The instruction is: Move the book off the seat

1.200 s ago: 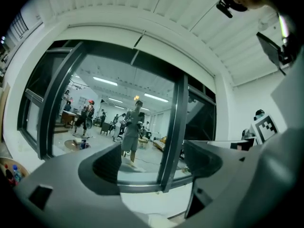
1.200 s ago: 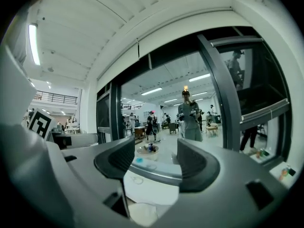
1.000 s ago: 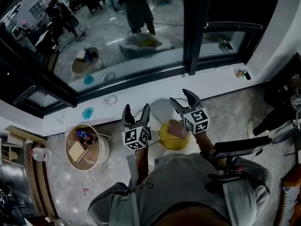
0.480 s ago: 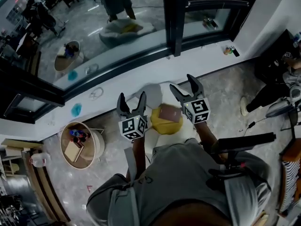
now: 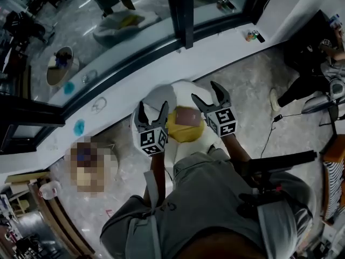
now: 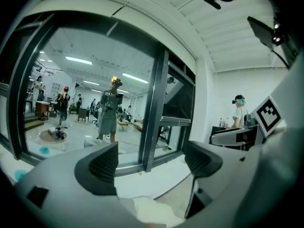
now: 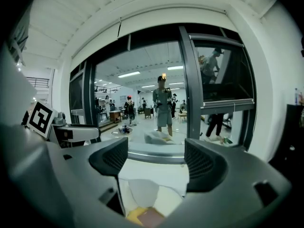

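The brown book (image 5: 187, 116) lies flat on a yellow cushion (image 5: 179, 132) on the white seat (image 5: 161, 95), between the two pairs of fingers and touched by neither. The left gripper (image 5: 152, 112) holds its fingers apart with nothing in the gap (only the seat's white edge shows beneath them). The right gripper (image 5: 207, 95) has just been opening its jaws. They stand wide and empty, and the book sits low beneath their gap.

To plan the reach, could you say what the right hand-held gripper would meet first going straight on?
Probably the white wall below the window. The right hand-held gripper, its empty jaws just opened wider, points above the book.
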Tool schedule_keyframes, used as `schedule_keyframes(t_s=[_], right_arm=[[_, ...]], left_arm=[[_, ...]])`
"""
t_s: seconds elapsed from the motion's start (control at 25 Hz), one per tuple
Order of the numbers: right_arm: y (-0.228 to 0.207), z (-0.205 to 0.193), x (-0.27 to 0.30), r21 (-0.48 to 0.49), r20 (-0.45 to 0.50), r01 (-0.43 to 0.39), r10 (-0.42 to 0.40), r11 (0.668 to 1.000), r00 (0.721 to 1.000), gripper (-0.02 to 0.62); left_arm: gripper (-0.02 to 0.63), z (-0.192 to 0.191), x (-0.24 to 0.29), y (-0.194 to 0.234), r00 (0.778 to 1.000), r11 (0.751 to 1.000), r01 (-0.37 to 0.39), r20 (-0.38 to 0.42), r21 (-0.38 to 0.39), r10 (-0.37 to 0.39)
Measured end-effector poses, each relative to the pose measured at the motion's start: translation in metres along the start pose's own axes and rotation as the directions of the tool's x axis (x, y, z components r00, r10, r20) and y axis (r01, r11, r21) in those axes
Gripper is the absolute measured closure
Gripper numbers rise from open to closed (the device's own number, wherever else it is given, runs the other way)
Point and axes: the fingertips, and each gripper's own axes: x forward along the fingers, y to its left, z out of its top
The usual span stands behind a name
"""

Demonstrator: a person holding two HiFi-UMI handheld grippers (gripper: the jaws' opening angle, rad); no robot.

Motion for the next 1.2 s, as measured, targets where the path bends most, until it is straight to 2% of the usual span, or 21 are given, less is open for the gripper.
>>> schedule_keyframes(t_s=[0.32, 0.68, 0.96, 1.12, 1.2], right_arm=[[-0.011, -0.061, 0.034, 0.045, -0.097, 0.006, -0.001, 0.999, 0.995, 0.238], [-0.028, -0.168, 0.072, 0.104, -0.244, 0.025, 0.001, 0.994, 0.97, 0.238], [-0.032, -0.266, 0.09, 0.165, -0.345, 0.051, 0.009, 0.985, 0.939, 0.238], [-0.042, -0.323, 0.109, 0.271, -0.388, 0.087, 0.026, 0.959, 0.921, 0.238], [-0.045, -0.353, 0.114, 0.293, -0.414, 0.104, 0.029, 0.95, 0.91, 0.238]], left_arm=[[0.178, -0.074, 0.036, 0.001, 0.99, 0.999, 0.037, -0.133, -0.022, -0.04], [0.178, -0.176, 0.073, 0.002, 0.963, 0.996, 0.012, -0.268, -0.084, -0.034], [0.178, -0.27, 0.085, 0.003, 0.927, 0.993, -0.017, -0.374, -0.117, -0.028], [0.178, -0.326, 0.099, 0.009, 0.901, 0.99, -0.023, -0.432, -0.14, -0.04], [0.178, -0.353, 0.104, 0.012, 0.889, 0.989, -0.023, -0.455, -0.148, -0.048]])
